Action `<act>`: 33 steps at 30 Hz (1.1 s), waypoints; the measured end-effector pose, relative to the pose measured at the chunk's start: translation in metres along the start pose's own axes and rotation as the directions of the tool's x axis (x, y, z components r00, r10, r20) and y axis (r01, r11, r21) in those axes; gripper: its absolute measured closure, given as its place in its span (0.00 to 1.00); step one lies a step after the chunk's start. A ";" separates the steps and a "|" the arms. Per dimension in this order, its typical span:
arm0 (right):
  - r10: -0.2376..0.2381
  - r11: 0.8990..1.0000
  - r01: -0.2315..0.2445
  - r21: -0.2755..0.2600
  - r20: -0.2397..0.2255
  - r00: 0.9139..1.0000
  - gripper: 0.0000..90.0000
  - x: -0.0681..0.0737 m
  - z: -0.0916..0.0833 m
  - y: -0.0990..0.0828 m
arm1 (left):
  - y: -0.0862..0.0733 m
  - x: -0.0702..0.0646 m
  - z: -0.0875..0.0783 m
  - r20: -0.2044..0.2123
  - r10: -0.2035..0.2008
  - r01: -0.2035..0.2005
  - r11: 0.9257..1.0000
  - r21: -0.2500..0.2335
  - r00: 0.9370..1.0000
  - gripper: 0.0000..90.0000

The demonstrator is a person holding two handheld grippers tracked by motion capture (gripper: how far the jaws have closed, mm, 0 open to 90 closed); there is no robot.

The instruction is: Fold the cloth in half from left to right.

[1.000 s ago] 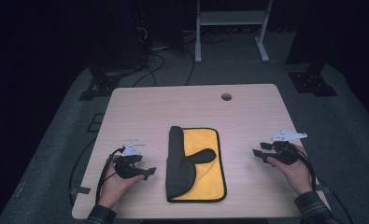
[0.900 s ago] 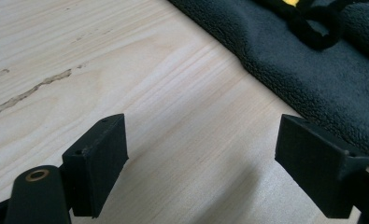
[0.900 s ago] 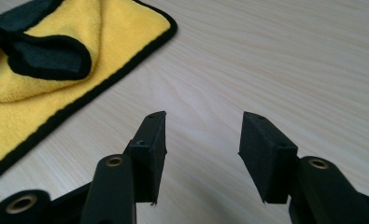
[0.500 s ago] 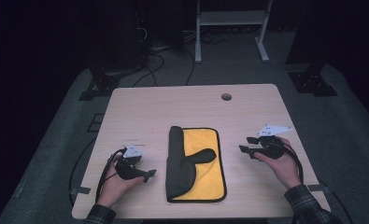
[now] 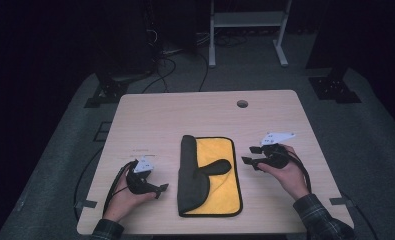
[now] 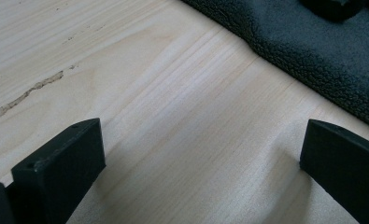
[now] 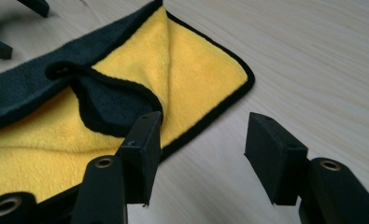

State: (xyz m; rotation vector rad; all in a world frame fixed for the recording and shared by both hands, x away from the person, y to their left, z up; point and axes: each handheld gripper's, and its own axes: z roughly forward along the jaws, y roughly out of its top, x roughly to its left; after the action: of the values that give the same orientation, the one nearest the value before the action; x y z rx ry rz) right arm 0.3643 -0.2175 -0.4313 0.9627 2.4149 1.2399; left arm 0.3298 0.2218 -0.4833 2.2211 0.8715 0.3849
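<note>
A soft yellow microfibre cloth with a black hem and a dark grey reverse (image 5: 217,182) is lying flat at the lower centre of the high view, its left side folded over so the grey face is showing as a long strip, with one grey corner flopping onto the yellow. It is resting on a pale wooden table (image 5: 185,112). To its right, the right gripper (image 5: 250,155) is hovering just beside the cloth's edge, its jaws having just been opening to a middling gap with nothing between them. At lower left, the left gripper (image 5: 161,189) is sitting near the folded edge, its jaws having just been spreading wide, gripping nothing, only bare wood between them.
</note>
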 end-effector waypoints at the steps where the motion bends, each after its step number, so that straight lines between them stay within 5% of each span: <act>1: -0.002 1.000 0.002 -0.003 -0.003 1.000 0.49 0.001 0.001 0.002 | 0.000 0.000 0.000 0.000 0.001 -0.001 1.000 0.000 1.000 0.00; 16: -0.047 0.999 0.046 -0.012 -0.099 0.994 0.50 0.028 0.032 0.028 | 0.000 0.000 0.000 0.001 0.001 -0.001 1.000 0.000 1.000 0.00; 33: -0.107 0.994 0.110 -0.002 -0.226 0.968 0.51 0.071 0.076 0.046 | 0.000 0.000 0.000 0.001 -0.002 0.002 1.000 -0.003 1.000 0.00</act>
State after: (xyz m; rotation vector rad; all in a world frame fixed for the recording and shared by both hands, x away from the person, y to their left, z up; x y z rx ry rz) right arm 0.3692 -0.1041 -0.4358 0.7142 2.6076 1.3640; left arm 0.3298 0.2217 -0.4834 2.2175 0.8723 0.3835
